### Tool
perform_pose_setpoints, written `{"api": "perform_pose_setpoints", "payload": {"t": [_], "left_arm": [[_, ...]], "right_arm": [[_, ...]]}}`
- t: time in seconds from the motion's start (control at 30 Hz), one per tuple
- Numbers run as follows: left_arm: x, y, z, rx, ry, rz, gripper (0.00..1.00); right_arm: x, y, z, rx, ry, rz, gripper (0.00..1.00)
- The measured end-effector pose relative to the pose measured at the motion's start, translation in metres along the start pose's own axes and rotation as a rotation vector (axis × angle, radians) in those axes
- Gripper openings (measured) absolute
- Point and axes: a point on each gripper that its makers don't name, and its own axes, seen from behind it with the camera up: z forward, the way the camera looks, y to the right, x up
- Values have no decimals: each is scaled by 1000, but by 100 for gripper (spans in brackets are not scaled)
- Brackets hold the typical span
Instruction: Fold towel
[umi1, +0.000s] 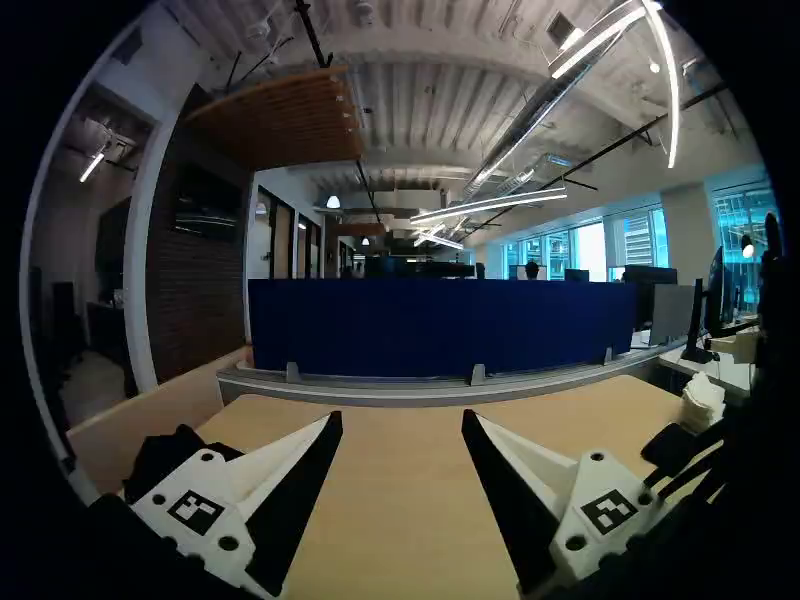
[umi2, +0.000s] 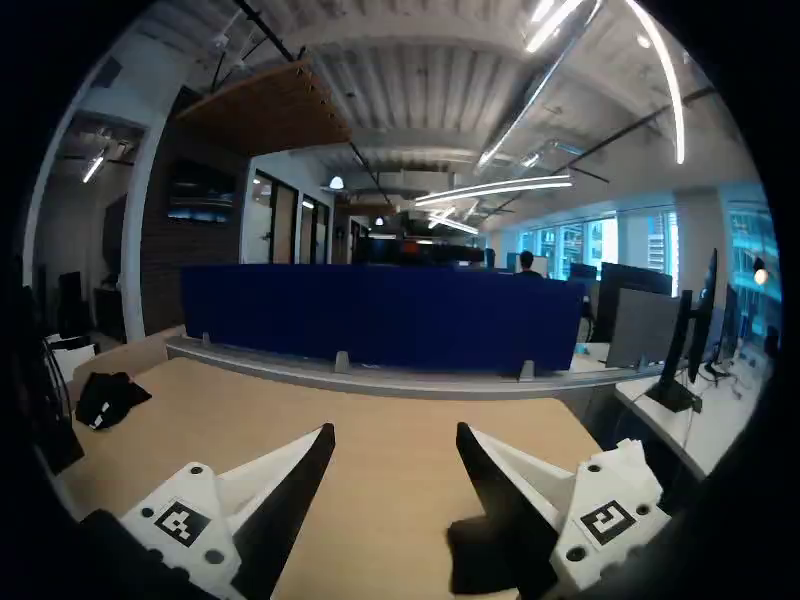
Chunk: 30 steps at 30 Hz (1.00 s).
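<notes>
left gripper (umi1: 401, 416): white two-finger tool with black inner faces, jaws open with a wide gap, nothing between them. it is held over a light wooden table (umi1: 400, 520). a black crumpled item (umi1: 160, 452) lies on the table just behind its left finger. a stack of white folded material (umi1: 703, 398) sits at the table's right edge.

right gripper (umi2: 395, 428): same build, jaws open, holding nothing, over the same table (umi2: 390, 480). the black crumpled item (umi2: 105, 398) lies at far left, well apart from the fingers. it cannot be told which of these, if either, is the towel.

a dark blue partition panel (umi1: 440, 325) stands along the table's far edge.
</notes>
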Motion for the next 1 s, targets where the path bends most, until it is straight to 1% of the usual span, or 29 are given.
{"api": "perform_pose_setpoints", "payload": {"t": [0.17, 0.27, 0.37, 0.47, 0.57, 0.67, 0.77, 1.0], "left_arm": [[-3, -1, 9, 2, 19, -1, 88], [-3, -4, 15, 7, 38, -14, 88], [-7, -10, 21, 20, 51, -26, 88], [-16, -13, 25, 29, 57, -27, 88], [-27, -14, 29, 34, 61, -11, 88], [-36, -18, 30, 41, 67, 8, 88], [-47, -22, 31, 43, 72, 16, 88], [-82, -30, 41, 42, 80, 24, 88]], "right_arm": [[9, -14, 1, 12, -12, 26, 94], [13, -19, 3, 10, -18, 47, 94], [16, -25, 5, 15, -23, 77, 94], [18, -28, 9, 14, -25, 118, 95], [22, -30, 14, 7, -21, 155, 96], [25, -33, 19, 3, -16, 171, 95], [29, -35, 25, -1, -8, 166, 95], [25, -49, 36, 0, 2, 139, 96]]}}
